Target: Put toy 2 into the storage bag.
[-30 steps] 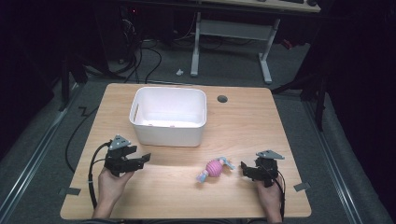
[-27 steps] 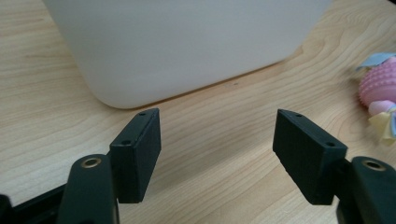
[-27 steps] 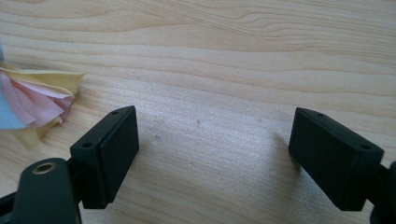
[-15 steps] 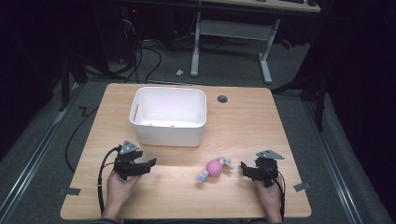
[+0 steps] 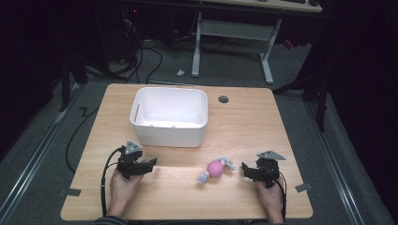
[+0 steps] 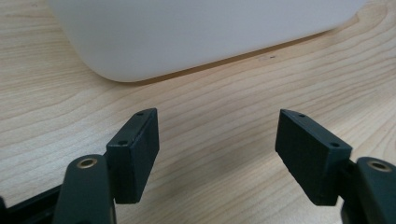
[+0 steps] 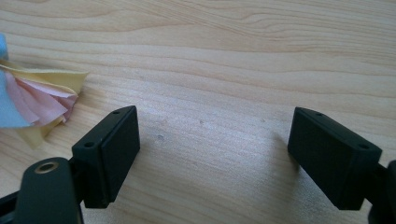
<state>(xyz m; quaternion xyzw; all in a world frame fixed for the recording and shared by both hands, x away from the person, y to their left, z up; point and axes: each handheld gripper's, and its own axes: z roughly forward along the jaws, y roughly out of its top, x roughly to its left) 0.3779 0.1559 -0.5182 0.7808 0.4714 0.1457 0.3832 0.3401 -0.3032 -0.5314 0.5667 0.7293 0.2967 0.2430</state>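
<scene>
Rightward along the bench [image 5: 187, 197] the left claw [image 5: 149, 164] has slid, jaws spread, below the white bin [image 5: 169, 117]. Right claw [image 5: 246, 169], spread too, sits beside the pink toy [image 5: 215, 168].

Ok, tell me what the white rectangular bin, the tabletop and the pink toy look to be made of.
White rectangular bin: likely plastic, with smooth matte walls and rounded moulded corners. Light wooden tabletop: wood or wood-look laminate, its grain lines clear in both gripper views; which one is unclear. Pink ribbed toy: body material uncertain; its pastel frills look like thin fabric layers.
</scene>
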